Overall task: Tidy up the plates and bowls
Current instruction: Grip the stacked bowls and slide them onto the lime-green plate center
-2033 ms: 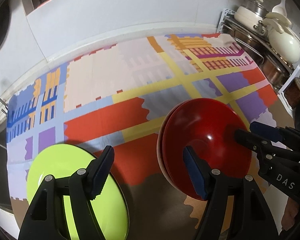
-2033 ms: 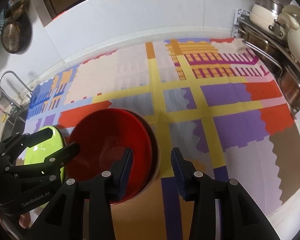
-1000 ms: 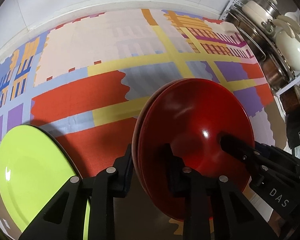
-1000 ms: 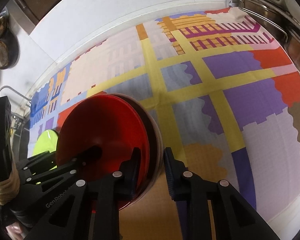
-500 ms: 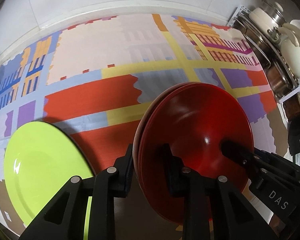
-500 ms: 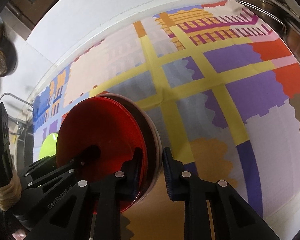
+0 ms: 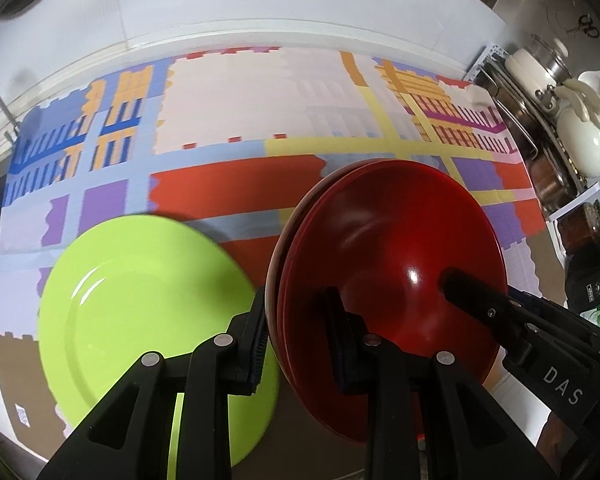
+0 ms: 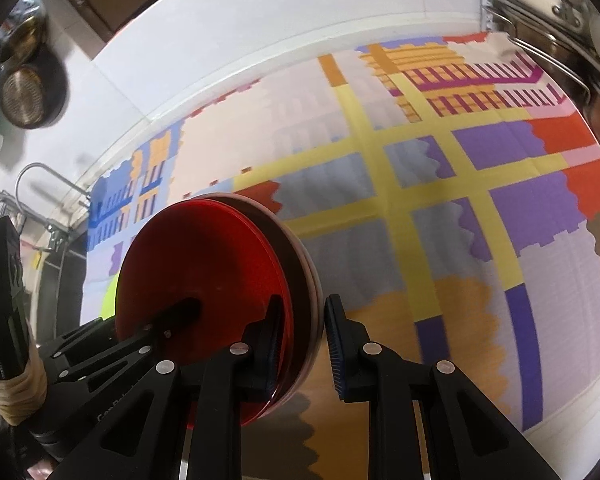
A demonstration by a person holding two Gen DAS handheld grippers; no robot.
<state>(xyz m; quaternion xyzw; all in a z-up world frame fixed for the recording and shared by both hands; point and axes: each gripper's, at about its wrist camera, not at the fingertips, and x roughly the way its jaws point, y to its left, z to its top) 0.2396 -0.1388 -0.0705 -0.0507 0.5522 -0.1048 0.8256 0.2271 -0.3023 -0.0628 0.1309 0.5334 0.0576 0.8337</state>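
Red plates (image 7: 396,240) (stacked) clamped by left gripper (image 7: 298,340), right gripper (image 8: 300,344).

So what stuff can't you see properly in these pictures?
- Red plates: how many are stacked; both views show only thin rim lines, and the grippers cover the near edges.
- Green plate, left wrist view: its near edge sits behind the left gripper; in the right wrist view only a sliver shows past the red plates.
- Pots on the rack: contents hidden by lids, and the right wrist view's edge cuts them off.

two stacked red plates (image 7: 392,240), one green plate (image 7: 140,300), one patterned cloth (image 7: 228,120), two tongs
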